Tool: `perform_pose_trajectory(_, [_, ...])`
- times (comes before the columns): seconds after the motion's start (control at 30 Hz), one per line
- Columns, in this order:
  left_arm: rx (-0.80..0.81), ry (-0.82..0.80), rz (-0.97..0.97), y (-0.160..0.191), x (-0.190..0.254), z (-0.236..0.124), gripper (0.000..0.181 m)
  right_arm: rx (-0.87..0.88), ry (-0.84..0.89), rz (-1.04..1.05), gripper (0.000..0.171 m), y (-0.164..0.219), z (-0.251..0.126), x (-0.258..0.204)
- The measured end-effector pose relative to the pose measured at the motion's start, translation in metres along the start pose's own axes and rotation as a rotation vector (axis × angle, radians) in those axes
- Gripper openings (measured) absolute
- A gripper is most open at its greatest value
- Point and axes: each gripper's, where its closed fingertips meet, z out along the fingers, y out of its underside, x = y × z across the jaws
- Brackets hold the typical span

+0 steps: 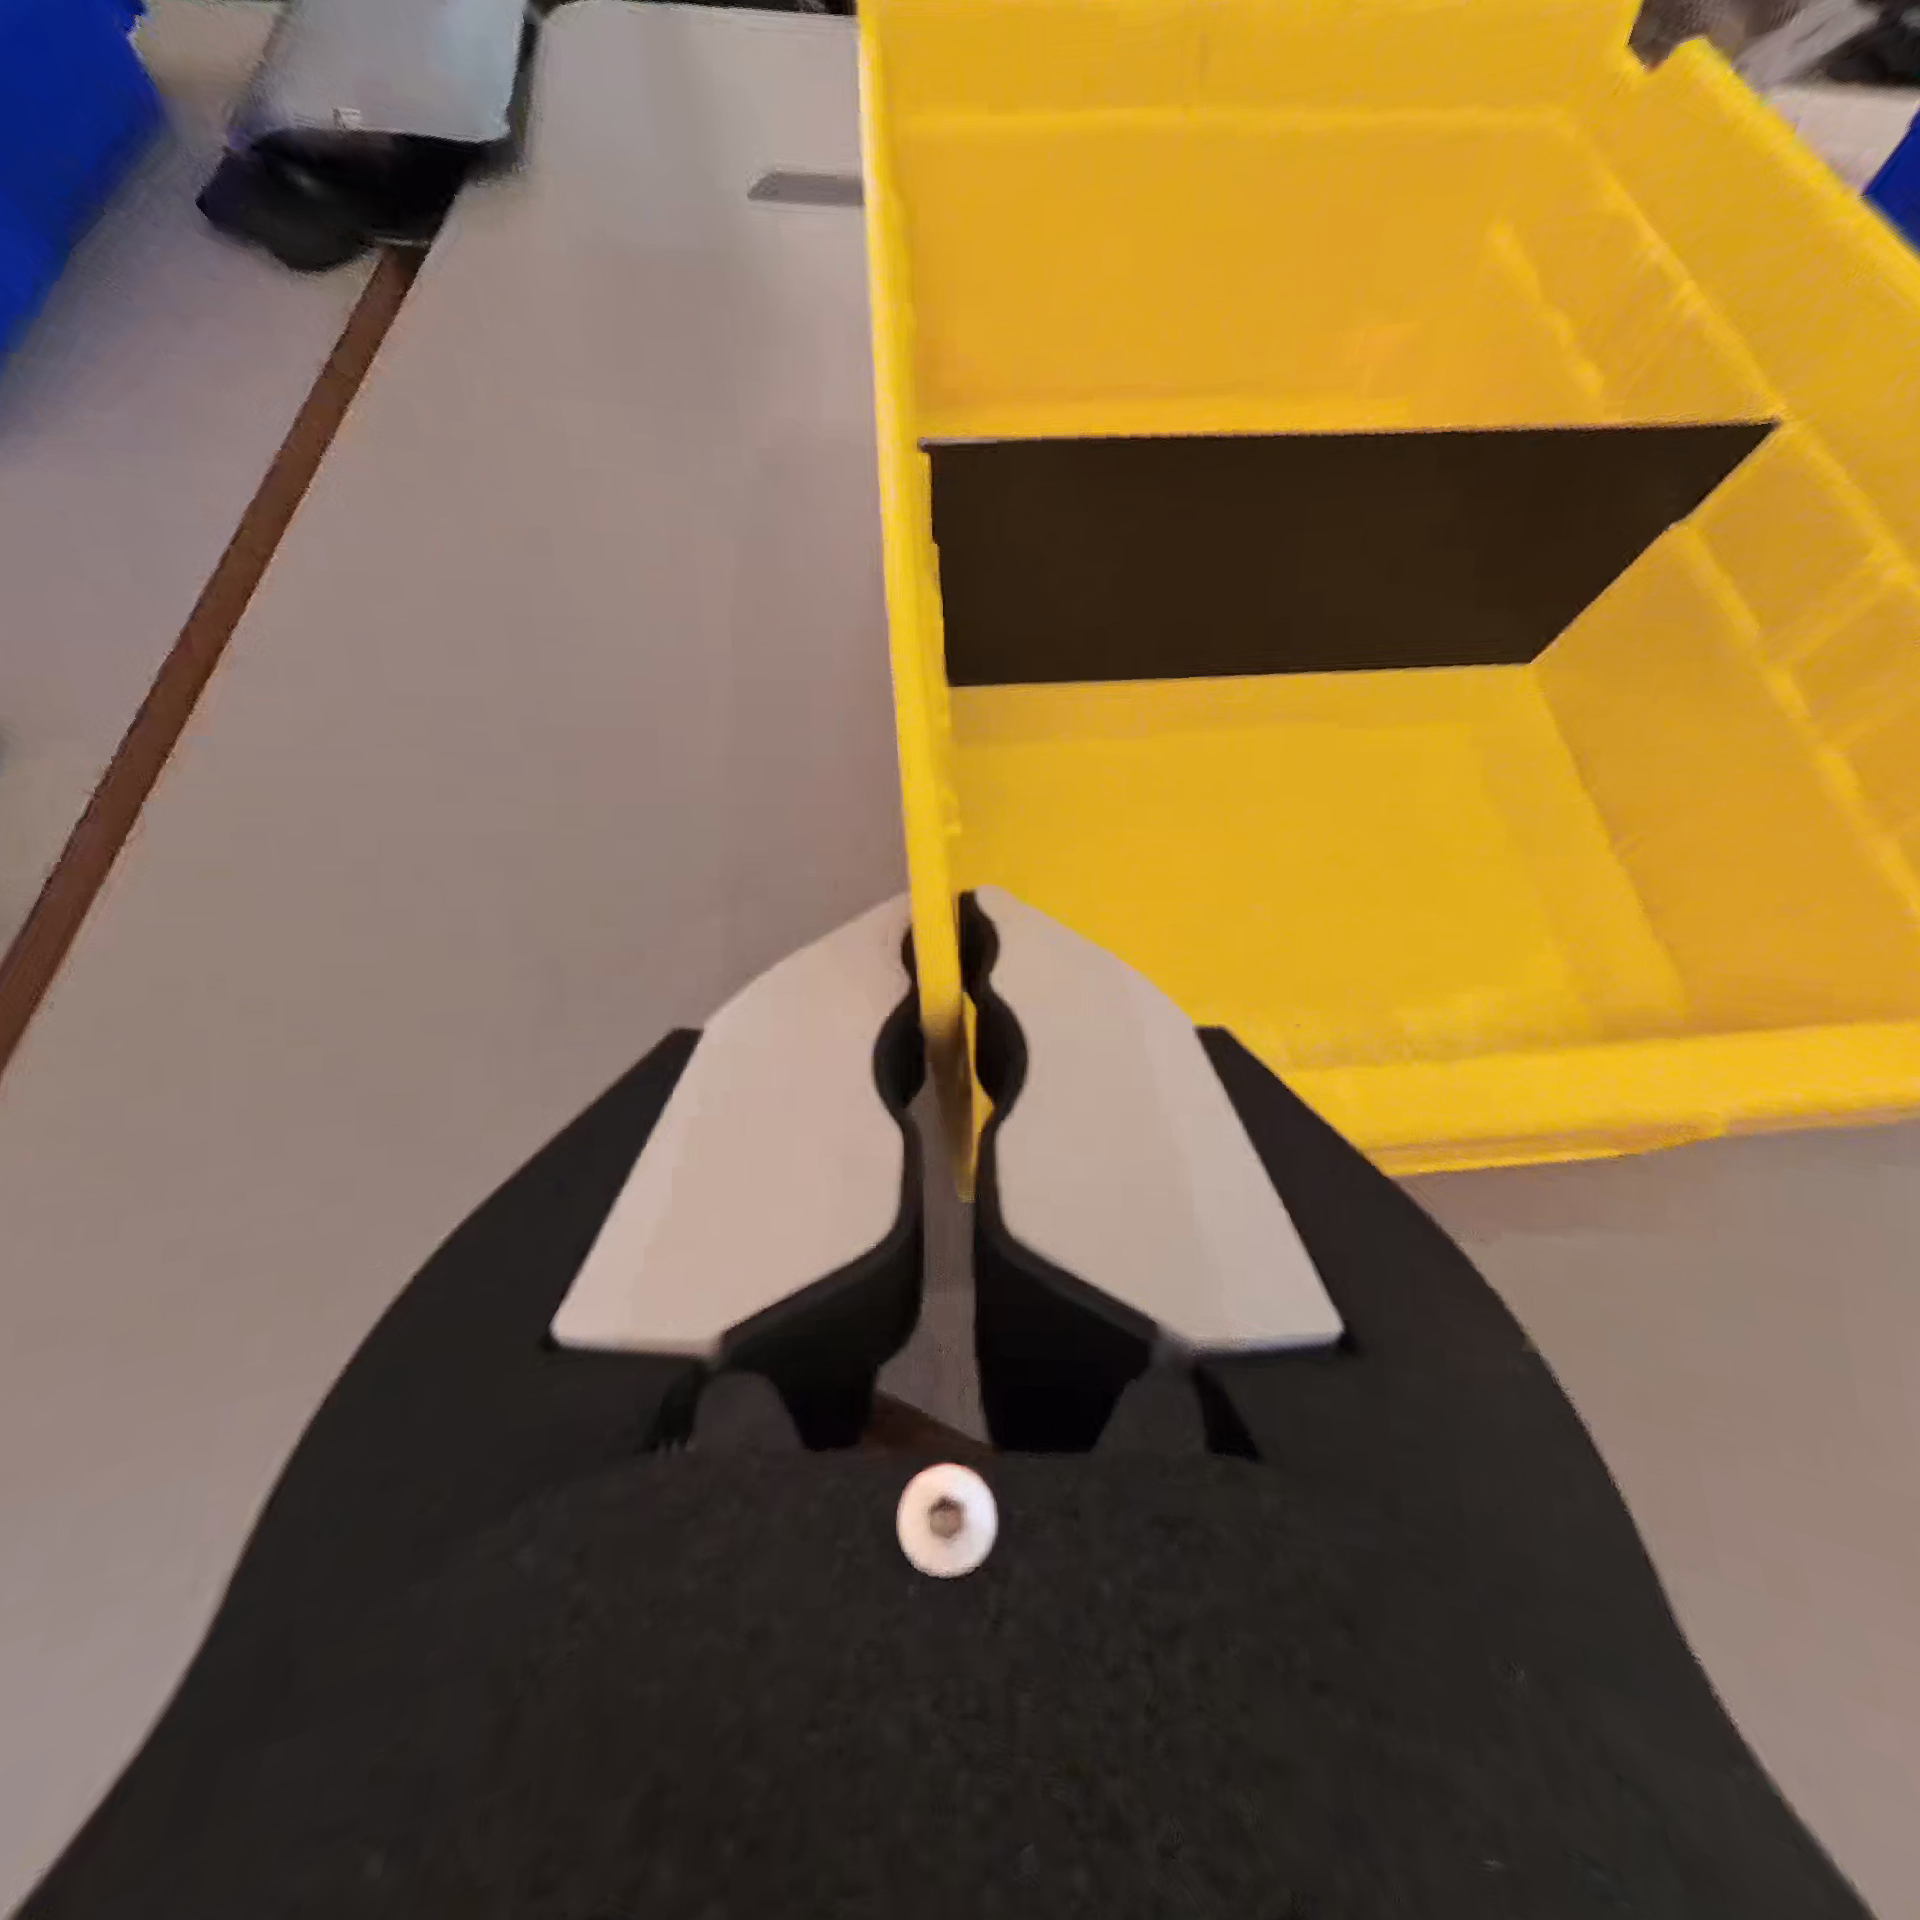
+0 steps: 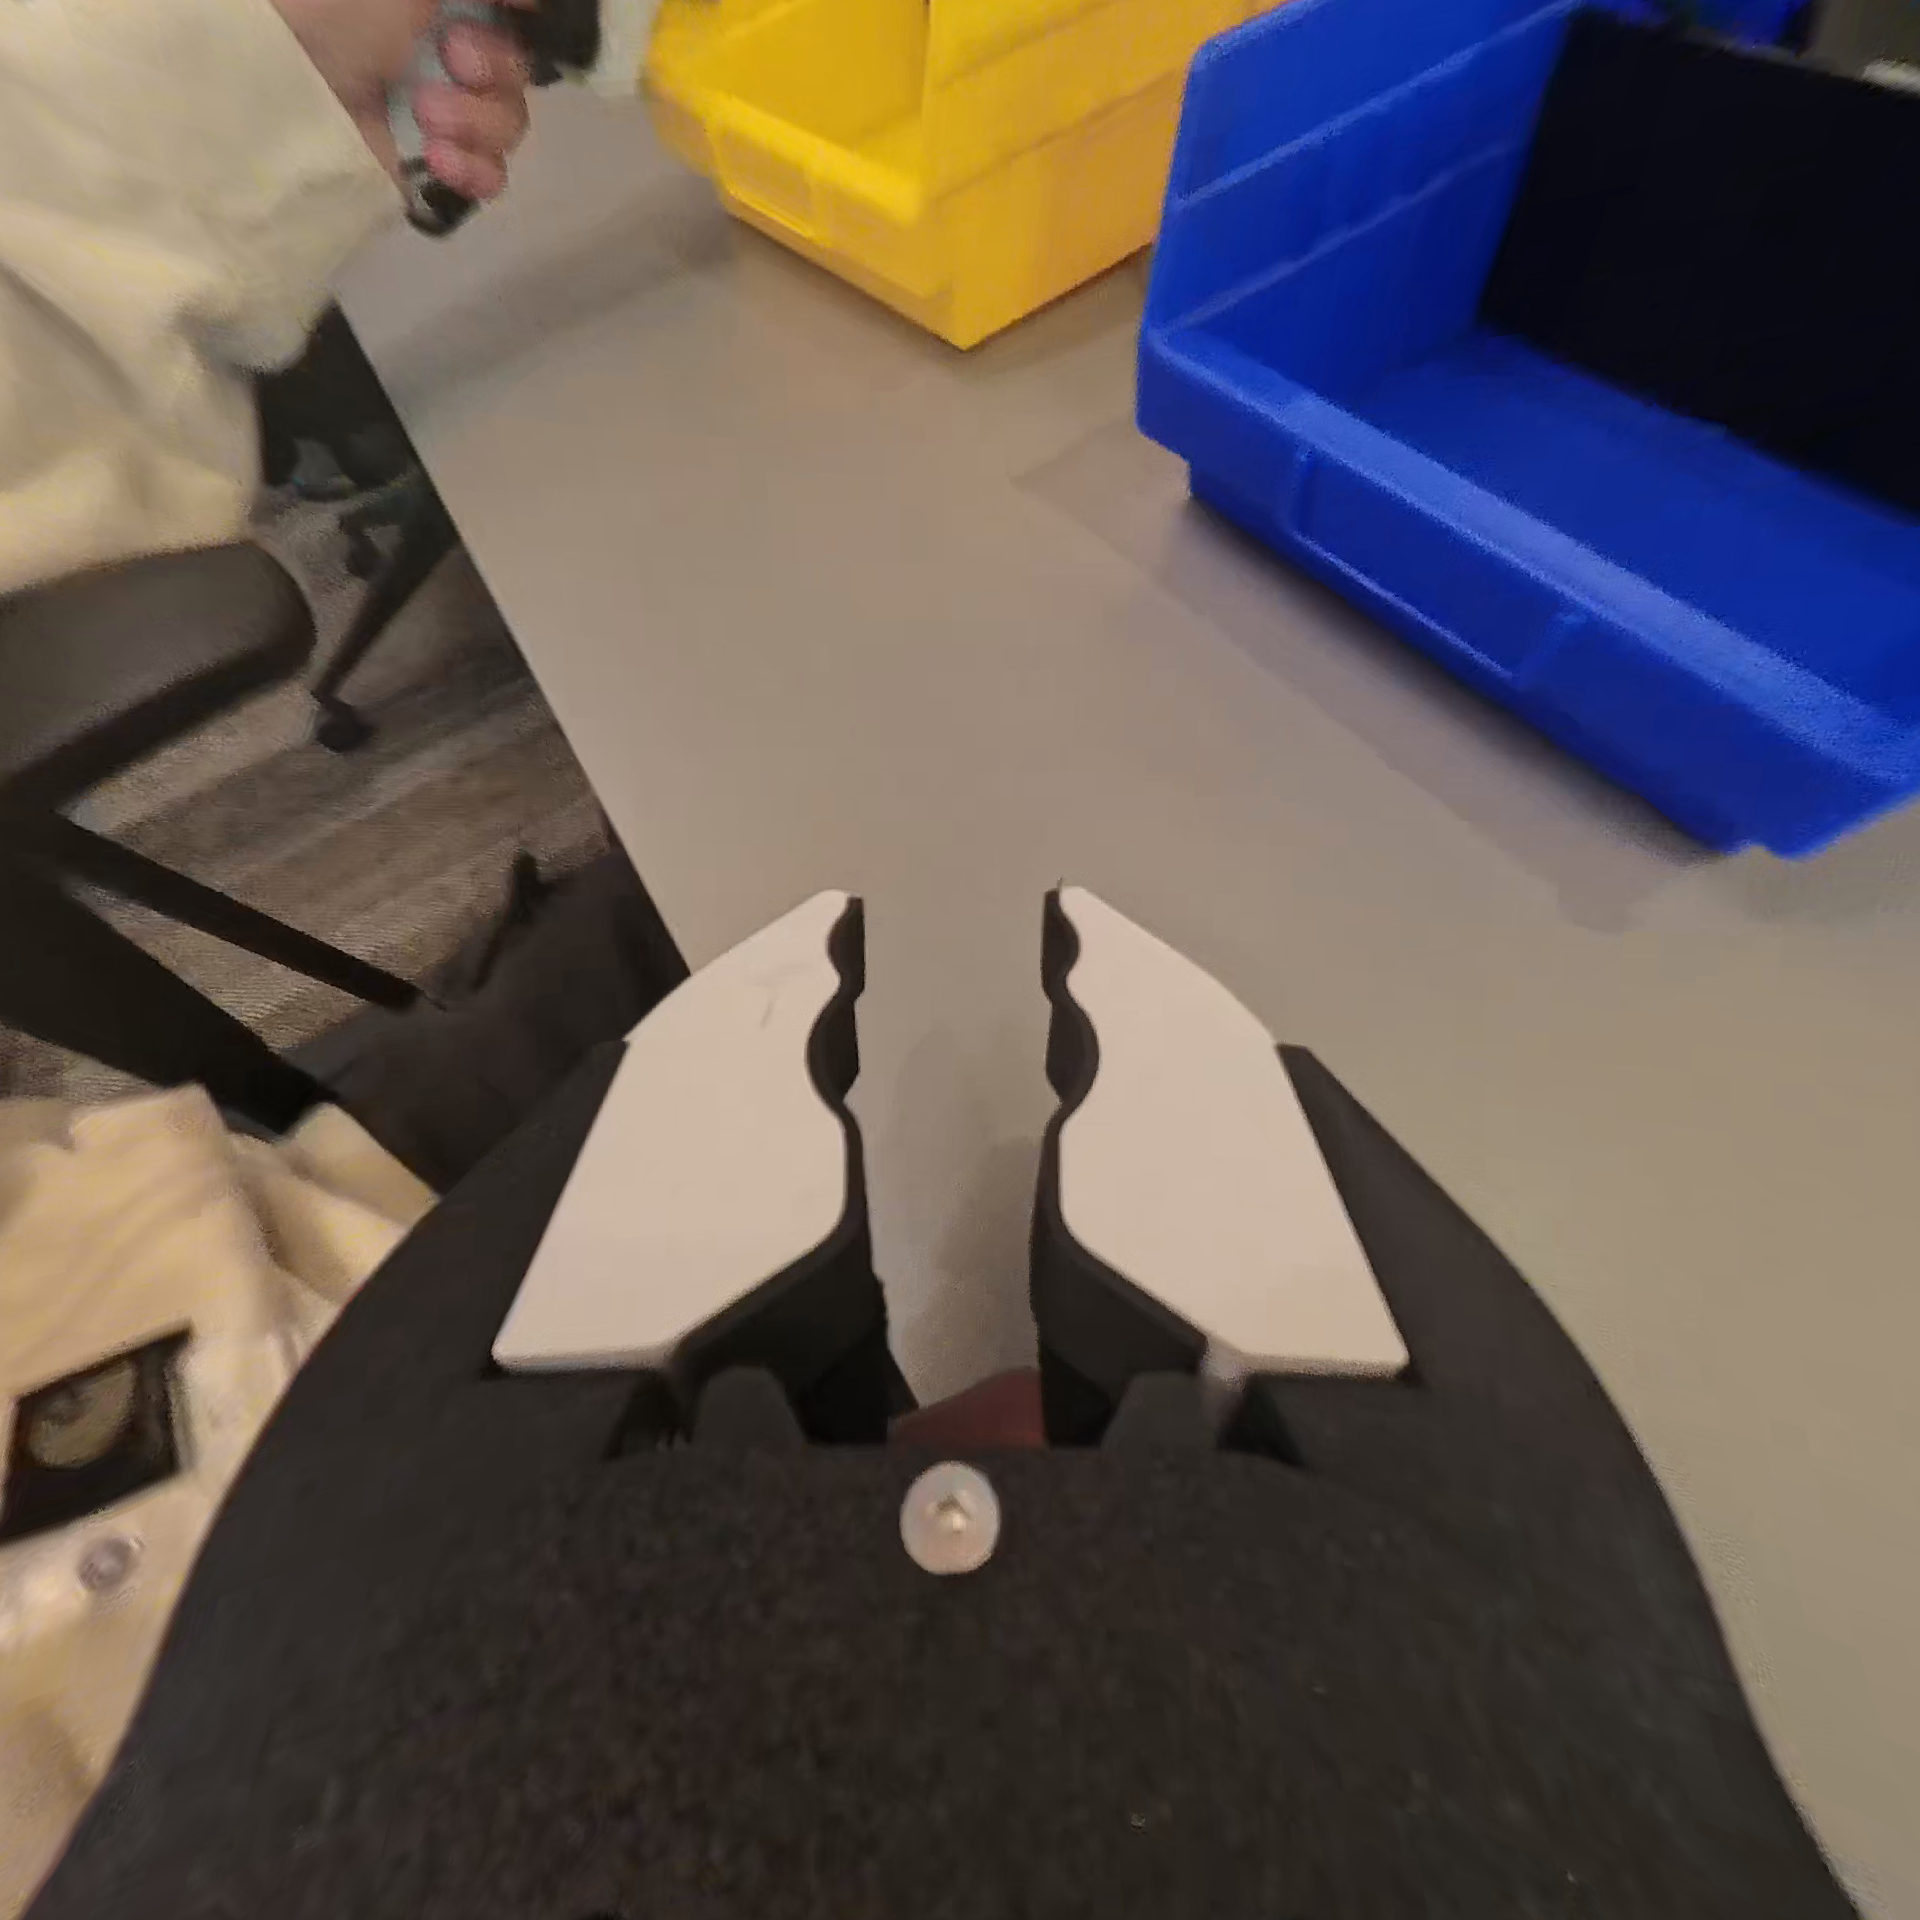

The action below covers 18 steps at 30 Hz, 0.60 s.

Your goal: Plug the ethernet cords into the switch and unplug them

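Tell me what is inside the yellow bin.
The yellow bin shows only a black divider across it; both compartments look empty. The left gripper grips its side wall.

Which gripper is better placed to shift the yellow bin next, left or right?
Left. The left gripper is shut on the yellow bin's side wall. The right gripper is open over bare table, apart from that bin and the blue bin.

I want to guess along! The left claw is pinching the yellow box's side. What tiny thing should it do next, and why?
Probably slide the yellow bin a little aside. The left gripper is shut on its side wall, both compartments look empty, and no switch or cords show in either view. The right gripper is open and holds nothing.
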Motion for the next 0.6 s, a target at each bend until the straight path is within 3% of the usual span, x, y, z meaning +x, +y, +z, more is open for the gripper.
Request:
perform_pose_trajectory(0.27, [0.010,-0.164,-0.108,0.049,0.016,-0.076,0.003,0.180,0.134,0.095,0.040,-0.097,0.097,-0.027])
perform_pose_trajectory(0.47, [0.007,-0.201,-0.112,0.080,0.035,-0.123,0.004,0.184,0.250,-0.032,0.038,-0.127,0.169,-0.059])
perform_pose_trajectory(0.57, [0.018,-0.191,-0.104,0.086,0.038,-0.132,0.005,0.085,0.437,-0.046,0.007,-0.118,0.187,-0.040])
perform_pose_trajectory(0.6, [0.028,-0.192,-0.103,0.085,0.039,-0.135,0.005,0.062,0.435,-0.025,0.006,-0.116,0.190,-0.039])
